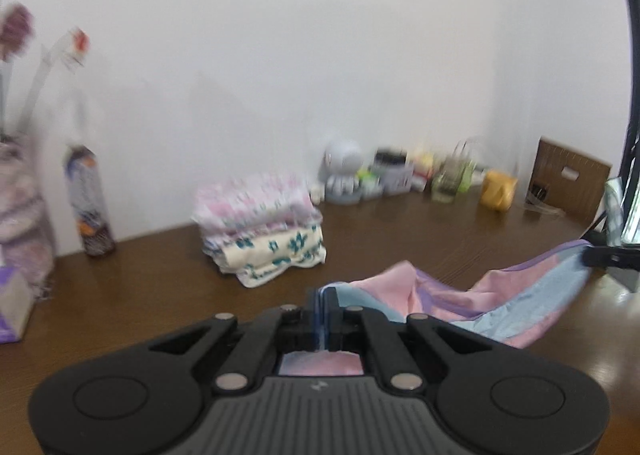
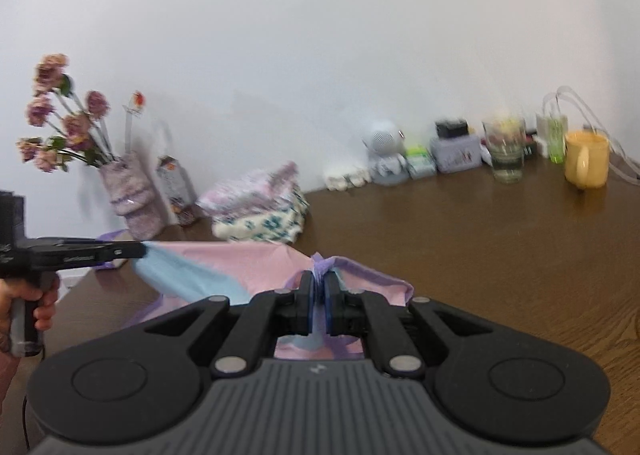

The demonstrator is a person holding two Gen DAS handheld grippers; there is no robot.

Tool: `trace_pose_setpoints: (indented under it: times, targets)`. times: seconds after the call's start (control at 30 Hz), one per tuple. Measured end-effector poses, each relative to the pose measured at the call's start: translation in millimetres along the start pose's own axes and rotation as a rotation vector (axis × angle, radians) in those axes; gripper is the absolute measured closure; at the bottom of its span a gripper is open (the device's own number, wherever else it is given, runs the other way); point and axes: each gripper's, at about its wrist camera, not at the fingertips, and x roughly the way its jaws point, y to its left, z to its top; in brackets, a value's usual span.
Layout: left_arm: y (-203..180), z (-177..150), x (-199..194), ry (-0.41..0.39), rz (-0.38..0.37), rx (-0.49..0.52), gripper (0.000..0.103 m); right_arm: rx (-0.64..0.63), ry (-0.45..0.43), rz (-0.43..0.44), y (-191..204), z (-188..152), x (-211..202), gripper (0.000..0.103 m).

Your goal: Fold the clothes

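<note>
Left gripper (image 1: 325, 309) body fills the near frame; a small pale logo mark sits on its ribbed housing, unreadable. Fingers clamped tight on an edge of the pink, blue and lilac garment (image 1: 516, 295). Right gripper (image 2: 319, 297) likewise pinched on a bunched lilac edge. Garment hangs stretched between the two above the brown table (image 2: 500, 255). Folded stack (image 1: 264, 223) sits near the wall. Bottle (image 1: 90, 207) label blurred, no text legible. Yellow mug (image 2: 586, 165) far right.
</note>
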Motion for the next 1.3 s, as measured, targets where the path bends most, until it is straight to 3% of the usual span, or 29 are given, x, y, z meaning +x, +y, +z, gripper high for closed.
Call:
trace_pose_setpoints:
  times: [0.2,0.5,0.67,0.8,0.9,0.97,1.03,1.17,1.23,1.3]
  targets:
    - [13,-45,-103,-0.059,0.062,-0.041,0.102,-0.022,0.014,0.076,35,-16,-30,0.099]
    - [24,-107,-181,-0.018,0.161,-0.087,0.102,-0.050,0.096,0.174,80,-50,-47,0.099]
    - [49,-71,-148,-0.053,0.205,-0.122,0.102,-0.061,0.148,0.172,90,-56,-33,0.099]
    - [70,-41,-120,-0.082,0.239,-0.151,0.102,-0.088,0.150,0.098,95,-32,10,0.099]
    - [86,-19,-99,-0.104,0.266,-0.173,0.102,-0.088,0.102,0.033,100,10,48,0.099]
    - [94,17,-100,-0.185,0.291,-0.176,0.103,-0.073,0.042,0.021,103,46,62,0.099]
    - [101,54,-103,-0.271,0.317,-0.179,0.103,-0.080,-0.034,0.012,110,83,61,0.099]
    - [96,95,-135,-0.398,0.325,-0.119,0.103,-0.116,-0.187,0.013,120,142,42,0.099]
    - [87,91,-144,-0.402,0.324,-0.072,0.103,-0.128,-0.190,0.023,119,140,38,0.099]
    - [82,72,-134,-0.326,0.295,-0.069,0.103,-0.139,-0.170,0.033,117,128,37,0.099]
